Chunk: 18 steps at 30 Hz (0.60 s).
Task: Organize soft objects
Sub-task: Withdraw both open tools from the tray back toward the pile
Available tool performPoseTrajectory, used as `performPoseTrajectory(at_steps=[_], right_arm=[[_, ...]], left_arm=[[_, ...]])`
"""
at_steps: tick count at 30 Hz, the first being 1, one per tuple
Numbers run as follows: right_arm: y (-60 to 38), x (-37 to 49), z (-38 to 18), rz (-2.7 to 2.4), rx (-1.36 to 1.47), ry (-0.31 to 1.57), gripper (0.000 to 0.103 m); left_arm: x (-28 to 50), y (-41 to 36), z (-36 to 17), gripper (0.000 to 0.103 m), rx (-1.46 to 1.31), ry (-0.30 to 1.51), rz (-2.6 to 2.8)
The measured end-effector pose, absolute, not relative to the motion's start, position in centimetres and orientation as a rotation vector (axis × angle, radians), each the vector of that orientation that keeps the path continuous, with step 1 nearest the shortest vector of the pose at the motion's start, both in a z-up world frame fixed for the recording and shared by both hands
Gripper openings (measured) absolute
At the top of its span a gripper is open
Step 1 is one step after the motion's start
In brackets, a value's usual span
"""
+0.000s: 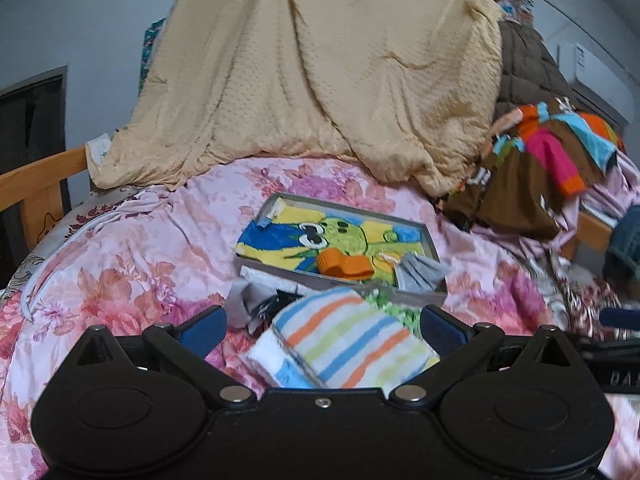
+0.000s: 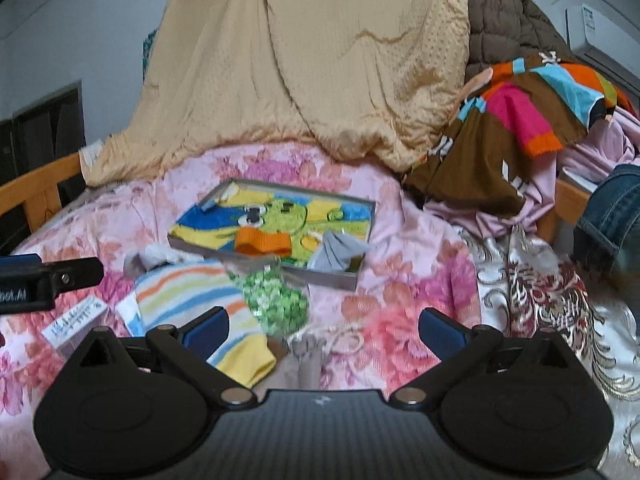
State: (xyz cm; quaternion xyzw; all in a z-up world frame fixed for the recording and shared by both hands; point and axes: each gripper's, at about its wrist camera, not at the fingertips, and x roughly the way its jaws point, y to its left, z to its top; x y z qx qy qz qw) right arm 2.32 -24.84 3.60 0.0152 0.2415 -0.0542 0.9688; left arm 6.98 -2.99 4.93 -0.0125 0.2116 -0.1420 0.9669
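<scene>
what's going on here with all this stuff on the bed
A person holds two grippers over a bed with a pink floral cover, sorting soft things. Both the left gripper and the right gripper are open and hold nothing. A striped cloth lies just ahead of the left one. Behind it, a shallow tray already holds a cartoon-print towel, an orange piece and a grey cloth.

Two matching black grippers, left gripper [image 1: 322, 326] and right gripper [image 2: 322, 326], each with blue fingertip pads [image 1: 204, 328], silver pivot screws and round side discs.
</scene>
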Motion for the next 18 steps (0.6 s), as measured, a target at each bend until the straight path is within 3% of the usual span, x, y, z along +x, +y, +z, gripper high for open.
performPoseTrajectory(at_steps=[18], right_arm=[[-23.9,6.3,-0.9,-0.065,-0.033,0.826,0.103]], left_arm=[[8.9,-3.8,0.8,0.102,0.162,0.508,-0.338]])
